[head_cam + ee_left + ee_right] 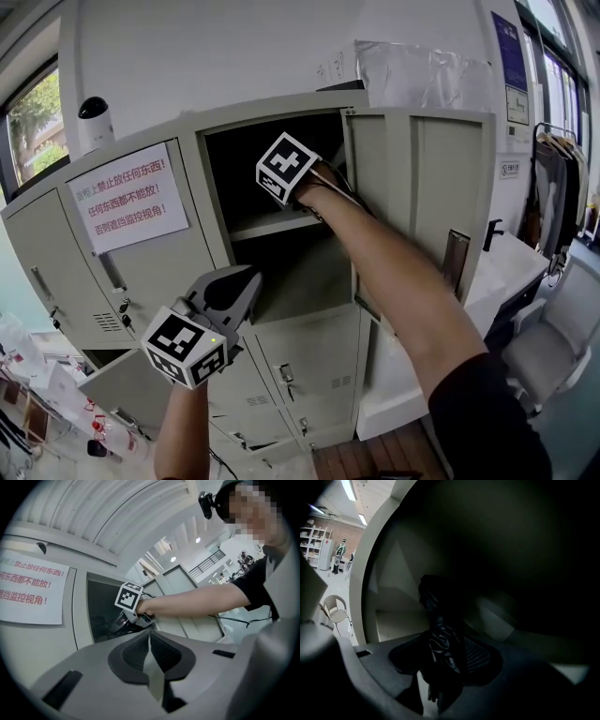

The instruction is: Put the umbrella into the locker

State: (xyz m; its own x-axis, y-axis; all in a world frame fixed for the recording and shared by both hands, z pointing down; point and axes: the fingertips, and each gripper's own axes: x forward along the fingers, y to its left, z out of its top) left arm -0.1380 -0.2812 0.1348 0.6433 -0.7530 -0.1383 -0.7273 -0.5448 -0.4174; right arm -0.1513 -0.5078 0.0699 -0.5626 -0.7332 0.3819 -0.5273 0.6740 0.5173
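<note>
Ideally the umbrella [436, 620], pinched by the right tool [440, 656], is laid deep on the shelf [272, 225]; the left tool [150, 654] is pressed together, empty.

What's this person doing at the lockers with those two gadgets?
A person holds a two-jaw gripper in each hand. The right gripper, clamped on a black folded umbrella, reaches into the open locker, above its shelf. The umbrella is not yet released. The left gripper hangs lower in front, shut and empty.

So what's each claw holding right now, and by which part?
Right claw grips the dark folded umbrella around its bunched fabric, inside the locker. Left claw is shut on nothing.
</note>
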